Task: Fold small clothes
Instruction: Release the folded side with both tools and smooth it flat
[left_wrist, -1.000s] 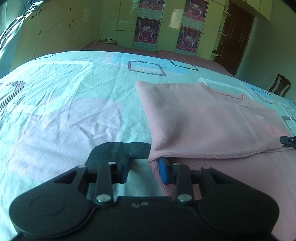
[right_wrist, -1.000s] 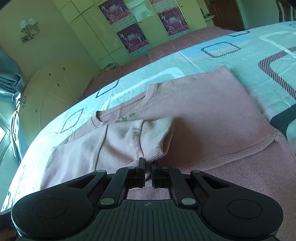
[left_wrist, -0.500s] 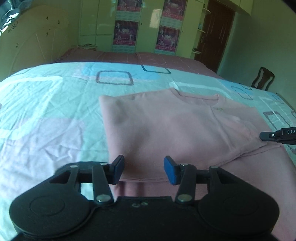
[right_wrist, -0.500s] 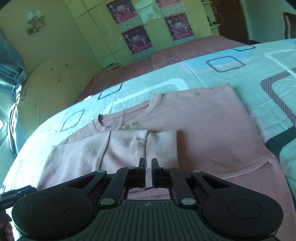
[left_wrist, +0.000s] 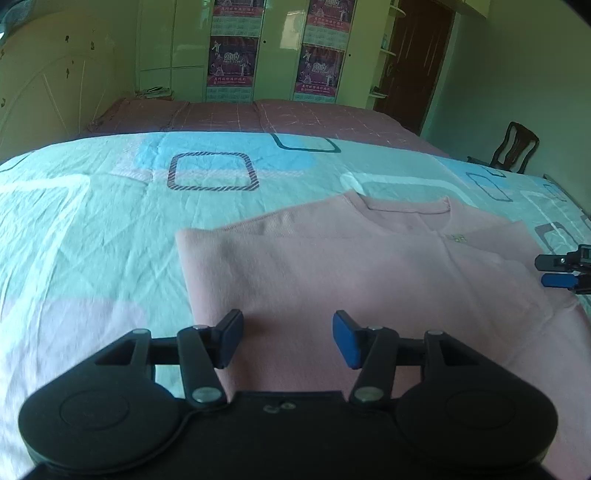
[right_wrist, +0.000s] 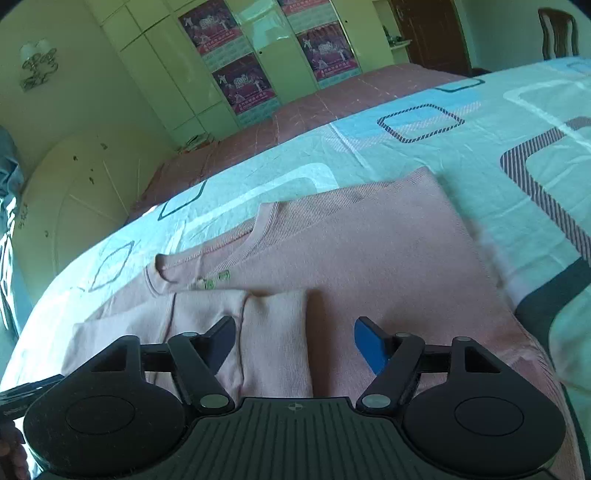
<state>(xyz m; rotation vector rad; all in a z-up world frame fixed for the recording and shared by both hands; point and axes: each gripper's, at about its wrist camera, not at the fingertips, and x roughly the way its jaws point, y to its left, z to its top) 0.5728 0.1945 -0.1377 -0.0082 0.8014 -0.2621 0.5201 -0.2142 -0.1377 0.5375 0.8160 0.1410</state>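
Observation:
A pink sweater (left_wrist: 351, 273) lies flat on the bed, one side folded over its body, neckline at the far end. In the right wrist view the sweater (right_wrist: 369, 251) shows a folded sleeve (right_wrist: 273, 332) lying across its front. My left gripper (left_wrist: 288, 334) is open and empty, just above the sweater's near left edge. My right gripper (right_wrist: 295, 341) is open and empty, above the folded sleeve's cuff. The right gripper's fingers (left_wrist: 561, 271) also show at the right edge of the left wrist view.
The bed sheet (left_wrist: 110, 221) is pale blue with square patterns. A second bed with a pink cover (left_wrist: 258, 114) lies beyond it. Wardrobes with posters (left_wrist: 273, 48) line the far wall. A dark chair (left_wrist: 517, 147) stands at the right, near a brown door (left_wrist: 413, 62).
The right gripper has let go of the sleeve and opened wide. The left gripper has opened wider and pulled back and up from the sweater's edge. The sleeve now lies flat.

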